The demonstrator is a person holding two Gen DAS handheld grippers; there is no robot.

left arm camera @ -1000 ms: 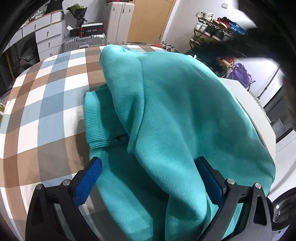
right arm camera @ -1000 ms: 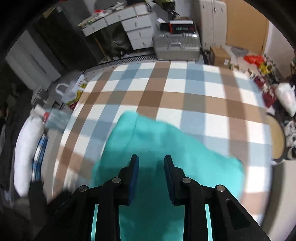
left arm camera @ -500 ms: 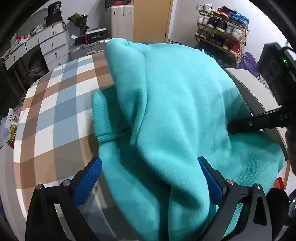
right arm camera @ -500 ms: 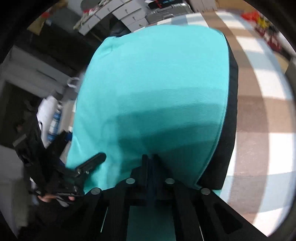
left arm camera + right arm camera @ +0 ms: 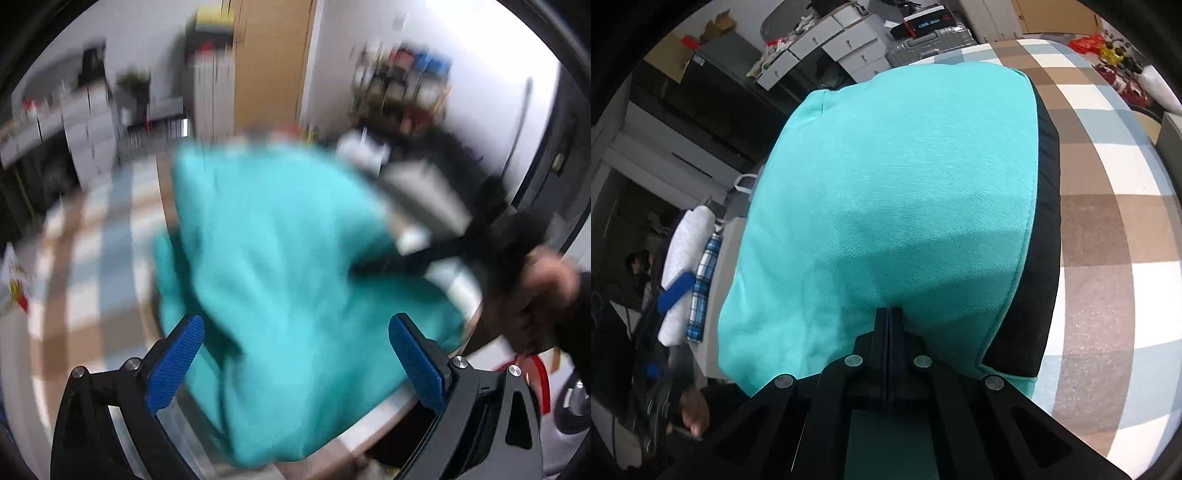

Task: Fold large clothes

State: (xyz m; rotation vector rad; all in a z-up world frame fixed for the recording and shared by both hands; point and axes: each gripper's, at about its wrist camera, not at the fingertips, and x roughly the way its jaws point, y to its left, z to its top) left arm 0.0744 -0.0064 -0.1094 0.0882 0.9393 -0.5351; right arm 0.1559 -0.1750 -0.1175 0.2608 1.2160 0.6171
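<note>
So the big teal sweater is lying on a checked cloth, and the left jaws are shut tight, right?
Not quite. The left gripper has its jaws wide open, as the left wrist view shows; the blue pads stand far apart. The rest holds: the teal sweater lies on the checked cloth.

The teal sweatshirt (image 5: 905, 206) is soft matt knit with a fine twill-like weave. The checked tablecloth (image 5: 1108, 229) looks slightly grainy woven cloth. The left gripper (image 5: 295, 354) has matt black plastic arms and rough, textured blue pads (image 5: 173, 365).
</note>
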